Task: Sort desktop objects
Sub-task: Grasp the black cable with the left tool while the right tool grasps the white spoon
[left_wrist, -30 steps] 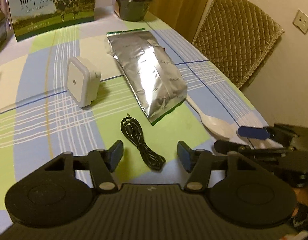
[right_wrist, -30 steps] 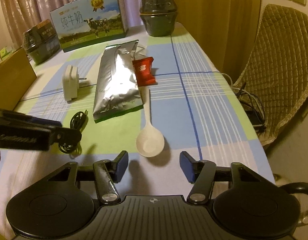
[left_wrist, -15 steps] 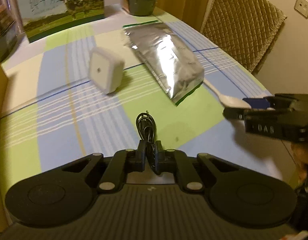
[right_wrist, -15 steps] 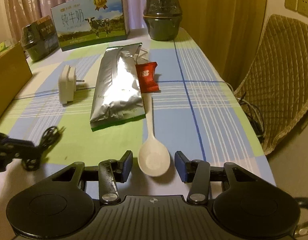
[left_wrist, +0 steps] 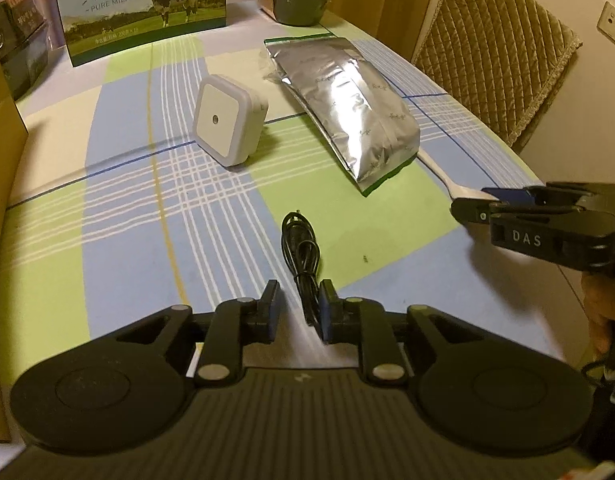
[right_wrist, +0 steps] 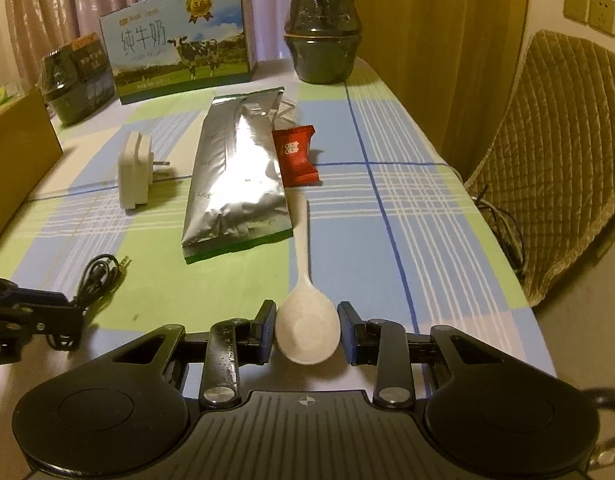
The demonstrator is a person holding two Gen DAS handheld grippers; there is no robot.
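Observation:
A coiled black cable [left_wrist: 301,246] lies on the checked tablecloth, its near end between the fingers of my left gripper [left_wrist: 298,312], which stands partly open around it, not pinching. It also shows in the right wrist view [right_wrist: 99,276]. My right gripper [right_wrist: 307,330] is open with the bowl of a white spoon [right_wrist: 307,324] between its pads, close on both sides. A silver foil pouch [left_wrist: 343,108], a white plug-in night light [left_wrist: 227,118] and a red candy packet [right_wrist: 295,156] lie farther back.
A milk carton box [right_wrist: 179,64] and a dark wrapped pot [right_wrist: 323,36] stand at the table's far end. A smaller dark box [right_wrist: 73,80] and a cardboard box [right_wrist: 15,160] are on the left. A quilted chair [right_wrist: 567,152] stands right of the table edge.
My left gripper shut on the cable half a second ago and has since opened part way. My right gripper has moved forward and narrowed around the spoon bowl.

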